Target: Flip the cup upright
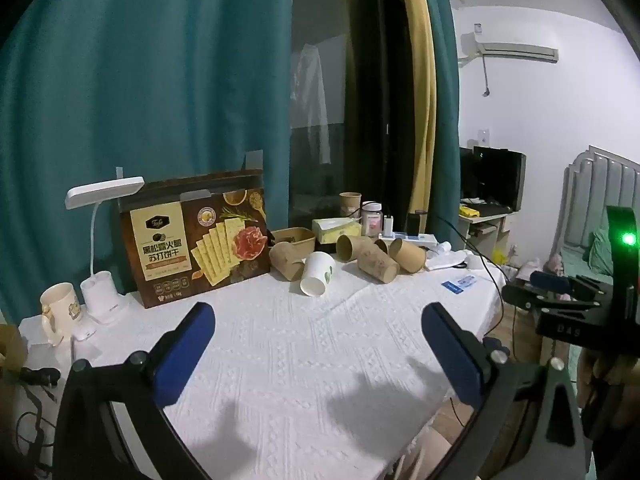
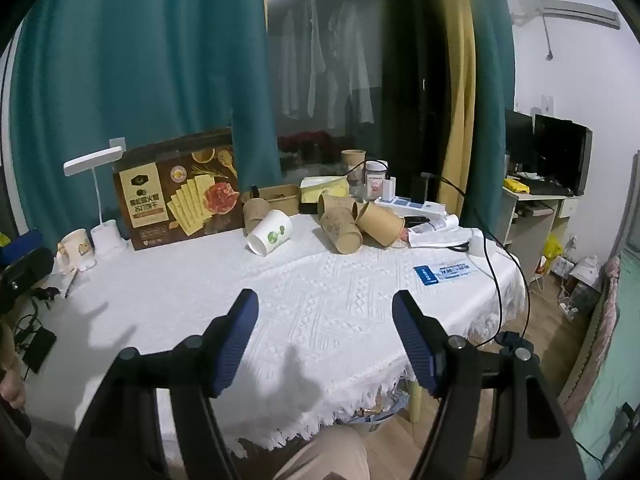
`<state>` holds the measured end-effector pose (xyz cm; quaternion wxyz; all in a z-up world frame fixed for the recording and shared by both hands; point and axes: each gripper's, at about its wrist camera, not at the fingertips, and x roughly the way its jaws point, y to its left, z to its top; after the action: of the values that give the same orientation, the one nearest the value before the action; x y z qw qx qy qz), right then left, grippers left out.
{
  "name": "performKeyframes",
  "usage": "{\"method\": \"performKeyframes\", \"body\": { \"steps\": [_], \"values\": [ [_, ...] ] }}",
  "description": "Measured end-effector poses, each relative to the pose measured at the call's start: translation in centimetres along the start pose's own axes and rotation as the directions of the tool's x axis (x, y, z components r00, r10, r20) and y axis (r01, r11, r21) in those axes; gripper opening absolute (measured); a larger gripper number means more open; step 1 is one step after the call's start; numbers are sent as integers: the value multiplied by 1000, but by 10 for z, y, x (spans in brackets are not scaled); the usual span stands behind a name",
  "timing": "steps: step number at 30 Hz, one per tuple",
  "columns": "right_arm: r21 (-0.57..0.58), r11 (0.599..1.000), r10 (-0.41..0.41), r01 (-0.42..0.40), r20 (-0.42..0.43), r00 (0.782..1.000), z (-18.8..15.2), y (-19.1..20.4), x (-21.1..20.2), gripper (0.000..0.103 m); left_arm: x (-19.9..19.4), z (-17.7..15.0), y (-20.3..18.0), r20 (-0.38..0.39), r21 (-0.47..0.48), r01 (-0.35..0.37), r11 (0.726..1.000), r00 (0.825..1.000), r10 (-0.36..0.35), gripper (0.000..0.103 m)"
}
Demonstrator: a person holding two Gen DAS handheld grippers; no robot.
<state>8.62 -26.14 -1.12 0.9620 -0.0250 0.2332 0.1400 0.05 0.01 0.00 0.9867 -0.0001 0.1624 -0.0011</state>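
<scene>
A white paper cup with a green print lies on its side at the back of the white-clothed table, its mouth facing the front. Several brown paper cups lie tipped around it; one brown cup lies just left of it. My left gripper is open and empty, well in front of the cups. My right gripper is open and empty over the table's front part. The right gripper's body shows at the right edge of the left wrist view.
A cracker box stands at the back left beside a white desk lamp and a mug. A tissue box, a jar, a power strip and cables sit behind the cups. A blue card lies right.
</scene>
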Motion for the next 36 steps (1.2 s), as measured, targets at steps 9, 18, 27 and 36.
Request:
{"method": "performKeyframes", "body": {
  "steps": [9,18,27,36],
  "values": [
    [-10,1000,-4,4,-9,1000,0,2,-4,67,-1,2,-1,9,-7,0,1000,1000,0,103],
    [-6,1000,-2,1,-12,1000,5,2,-8,67,-3,-2,-1,5,-12,-1,1000,1000,1,103],
    [-4,1000,-1,1,-14,1000,7,1,-7,67,-3,-1,-2,3,-14,1,1000,1000,0,103],
    [-4,1000,0,0,-12,1000,4,1,-6,67,-3,-1,-2,1,-14,-1,1000,1000,1,103]
  ]
}}
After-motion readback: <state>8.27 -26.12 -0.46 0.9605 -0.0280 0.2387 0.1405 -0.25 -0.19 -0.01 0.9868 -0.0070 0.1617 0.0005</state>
